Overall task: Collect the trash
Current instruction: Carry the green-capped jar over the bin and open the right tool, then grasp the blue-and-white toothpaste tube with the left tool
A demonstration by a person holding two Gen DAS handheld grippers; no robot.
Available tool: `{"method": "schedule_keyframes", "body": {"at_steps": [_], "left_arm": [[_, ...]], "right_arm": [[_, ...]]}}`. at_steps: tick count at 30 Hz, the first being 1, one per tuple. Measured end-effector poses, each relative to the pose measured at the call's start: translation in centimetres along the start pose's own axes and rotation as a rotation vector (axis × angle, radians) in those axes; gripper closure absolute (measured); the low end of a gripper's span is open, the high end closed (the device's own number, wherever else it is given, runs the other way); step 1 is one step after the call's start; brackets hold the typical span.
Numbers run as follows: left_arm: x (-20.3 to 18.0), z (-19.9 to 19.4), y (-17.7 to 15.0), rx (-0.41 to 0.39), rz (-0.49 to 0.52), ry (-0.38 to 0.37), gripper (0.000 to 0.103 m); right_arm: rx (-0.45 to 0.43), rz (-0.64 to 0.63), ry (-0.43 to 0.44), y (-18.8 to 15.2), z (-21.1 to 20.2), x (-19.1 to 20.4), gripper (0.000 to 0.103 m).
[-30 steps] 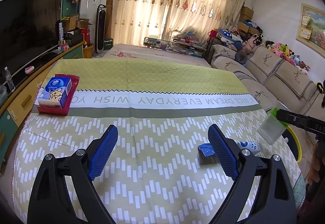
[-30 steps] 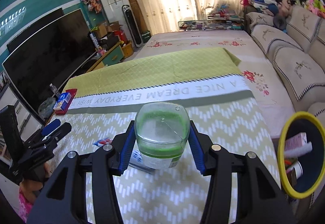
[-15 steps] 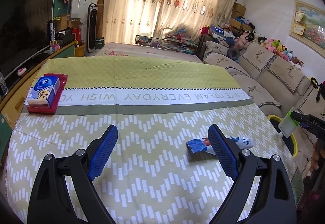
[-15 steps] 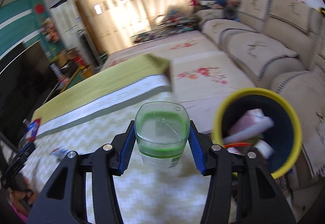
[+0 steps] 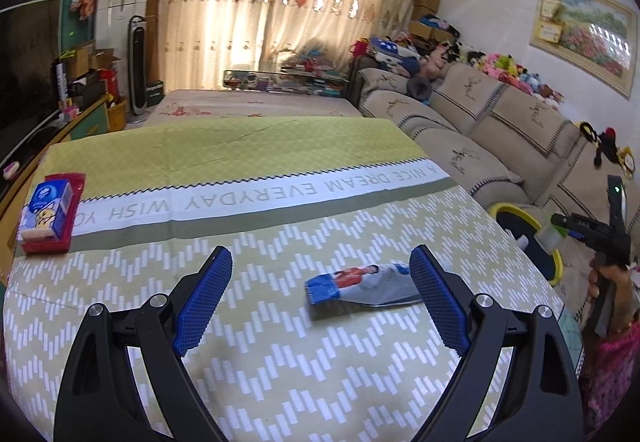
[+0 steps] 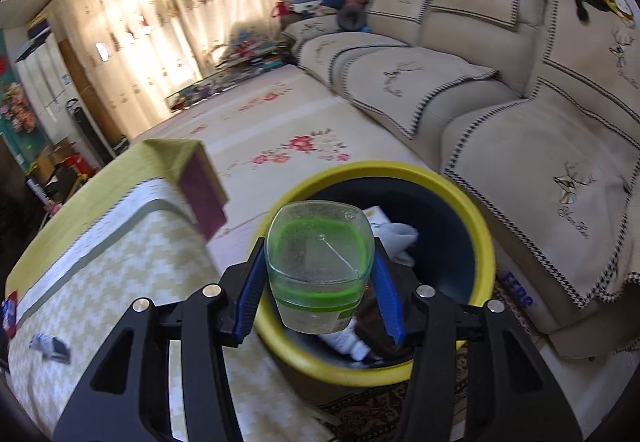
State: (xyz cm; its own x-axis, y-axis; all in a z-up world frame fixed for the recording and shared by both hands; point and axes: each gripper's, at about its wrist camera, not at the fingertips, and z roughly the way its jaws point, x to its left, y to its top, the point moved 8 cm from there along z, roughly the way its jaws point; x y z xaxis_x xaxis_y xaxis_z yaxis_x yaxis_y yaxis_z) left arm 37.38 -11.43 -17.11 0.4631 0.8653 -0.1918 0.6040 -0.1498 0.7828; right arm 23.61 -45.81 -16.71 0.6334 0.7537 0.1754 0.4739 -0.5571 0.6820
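My right gripper (image 6: 318, 282) is shut on a clear plastic cup with a green band (image 6: 318, 266) and holds it over the yellow-rimmed dark trash bin (image 6: 480, 226), which holds several pieces of rubbish. In the left wrist view the bin (image 5: 510, 207) stands on the floor past the table's right edge, with the right gripper and cup (image 5: 551, 236) above it. My left gripper (image 5: 320, 298) is open and empty above the table. A crumpled blue and silver wrapper (image 5: 360, 284) lies on the cloth just inside its right finger; it also shows in the right wrist view (image 6: 50, 346).
The table wears a green patterned cloth (image 5: 240, 145). A blue tissue pack on a red tray (image 5: 46, 211) sits at its left edge. A beige sofa (image 6: 520, 101) runs behind the bin. A floral rug (image 6: 280, 121) covers the floor.
My right gripper has swung right with the cup, from above the table to above the bin. My left gripper has shifted so that the wrapper lies more between its fingers.
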Motion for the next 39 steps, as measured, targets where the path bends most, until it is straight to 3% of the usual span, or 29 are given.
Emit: {"method": "schedule_keyframes", "body": {"at_steps": [12, 22, 33, 36, 38, 39], "left_arm": [[-6.0, 1.4, -0.6, 0.071, 0.279, -0.057, 0.014], [-6.1, 4.6, -2.0, 0.156, 0.406, -0.019, 0.014], [-6.4, 7.2, -2.8, 0.245, 0.467, -0.067, 0.014], [-6.4, 7.8, -2.9, 0.259, 0.455, -0.072, 0.024], [-6.5, 7.8, -2.7, 0.255, 0.45, -0.079, 0.042], [-6.6, 7.6, -2.7, 0.258, 0.449, -0.085, 0.046]], "right_arm": [[0.012, 0.017, 0.004, -0.3, 0.7, -0.7, 0.047], [0.031, 0.004, 0.024, -0.9, 1.0, 0.1, 0.045], [0.058, 0.004, 0.037, -1.3, 1.6, 0.3, 0.044], [0.065, 0.002, 0.042, -1.4, 1.8, 0.4, 0.044], [0.069, 0.004, 0.046, -1.5, 1.9, 0.4, 0.044], [0.071, 0.005, 0.047, -1.5, 1.9, 0.3, 0.044]]}}
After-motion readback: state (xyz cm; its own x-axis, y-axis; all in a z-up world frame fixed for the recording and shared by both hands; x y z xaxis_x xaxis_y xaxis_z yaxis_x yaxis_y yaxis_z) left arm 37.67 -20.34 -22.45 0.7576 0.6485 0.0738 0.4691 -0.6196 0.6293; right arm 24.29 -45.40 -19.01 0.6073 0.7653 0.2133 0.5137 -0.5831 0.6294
